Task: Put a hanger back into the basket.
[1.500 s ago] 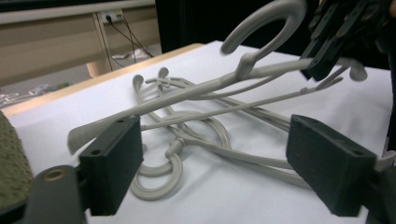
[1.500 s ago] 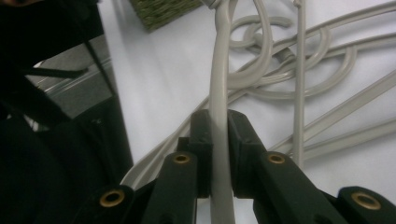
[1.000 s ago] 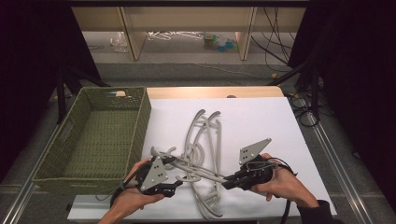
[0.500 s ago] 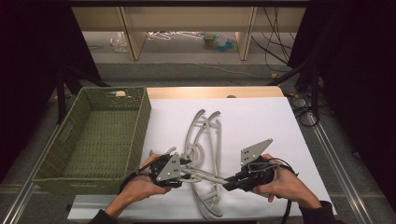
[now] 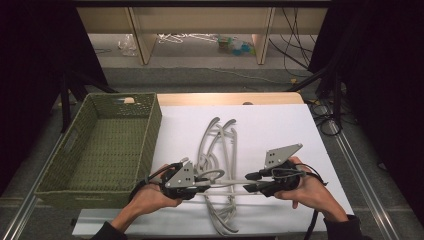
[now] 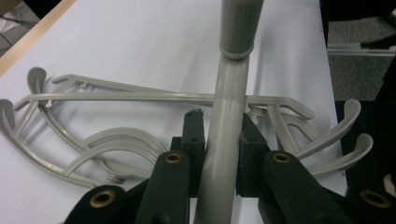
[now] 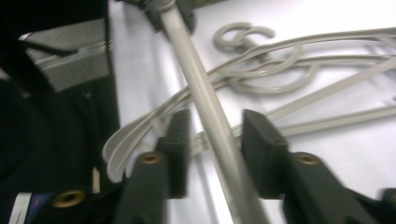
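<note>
White tabletop (image 5: pixel 280 125) with empty green basket (image 5: pixel 107 145); left tool (image 6: pixel 219 154) clamping grey rod (image 6: pixel 229 121), right tool (image 7: pixel 212 149) parted around it.

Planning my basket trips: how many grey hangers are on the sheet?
3 that I can separate: two hangers overlapping mid-sheet, and a third hanger's bar between the left gripper and right gripper. The tangle may hide another.

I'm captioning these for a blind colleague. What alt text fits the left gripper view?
The left gripper is shut on a grey rod that runs straight up the view. Behind it, grey hangers lie tangled on a white table.
</note>
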A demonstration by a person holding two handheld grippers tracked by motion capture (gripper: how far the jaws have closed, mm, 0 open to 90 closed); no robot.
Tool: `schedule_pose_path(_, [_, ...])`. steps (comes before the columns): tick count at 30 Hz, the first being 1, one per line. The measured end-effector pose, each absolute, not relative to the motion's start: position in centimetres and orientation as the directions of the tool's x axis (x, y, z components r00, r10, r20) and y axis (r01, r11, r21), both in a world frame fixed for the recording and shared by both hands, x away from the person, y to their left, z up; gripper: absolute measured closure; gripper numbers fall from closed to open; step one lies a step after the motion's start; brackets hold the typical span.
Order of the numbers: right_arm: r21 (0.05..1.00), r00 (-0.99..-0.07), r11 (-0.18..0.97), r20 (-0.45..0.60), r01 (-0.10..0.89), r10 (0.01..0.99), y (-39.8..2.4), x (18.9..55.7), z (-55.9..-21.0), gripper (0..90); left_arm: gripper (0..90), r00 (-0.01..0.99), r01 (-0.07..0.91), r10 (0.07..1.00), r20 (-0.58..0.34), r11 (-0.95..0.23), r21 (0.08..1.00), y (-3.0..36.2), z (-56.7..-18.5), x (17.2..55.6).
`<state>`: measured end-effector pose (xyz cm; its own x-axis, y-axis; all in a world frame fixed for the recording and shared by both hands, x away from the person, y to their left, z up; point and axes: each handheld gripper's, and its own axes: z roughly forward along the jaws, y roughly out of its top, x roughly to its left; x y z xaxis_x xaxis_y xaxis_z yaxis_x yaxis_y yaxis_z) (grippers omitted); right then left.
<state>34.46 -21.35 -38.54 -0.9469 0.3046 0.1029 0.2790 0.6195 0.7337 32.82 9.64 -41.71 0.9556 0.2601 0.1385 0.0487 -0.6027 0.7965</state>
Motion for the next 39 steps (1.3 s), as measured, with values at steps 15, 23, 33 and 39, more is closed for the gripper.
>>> schedule_pose_path(15, [0.777,-0.868,0.528,0.049,0.344,0.494,-22.1,33.3,-36.2,39.9,78.7,0.865,0.380,0.494,-0.088,-0.530,0.758,11.5,-40.5,34.0])
schedule_pose_path(23, [0.759,-0.891,0.560,0.057,0.332,0.450,-21.1,31.8,-37.3,38.8,78.8,0.839,0.419,0.536,-0.093,-0.527,0.740,12.5,-39.5,34.4])
schedule_pose_path(33, [0.765,-0.866,0.517,0.104,0.383,0.488,-21.7,30.7,-39.7,32.8,78.7,0.821,0.412,0.558,-0.117,-0.438,0.799,14.2,-35.5,33.6])
schedule_pose_path(39, [0.766,-0.849,0.502,0.106,0.401,0.517,-22.1,30.6,-40.5,31.1,78.7,0.817,0.387,0.567,-0.099,-0.412,0.825,15.2,-32.8,33.4])
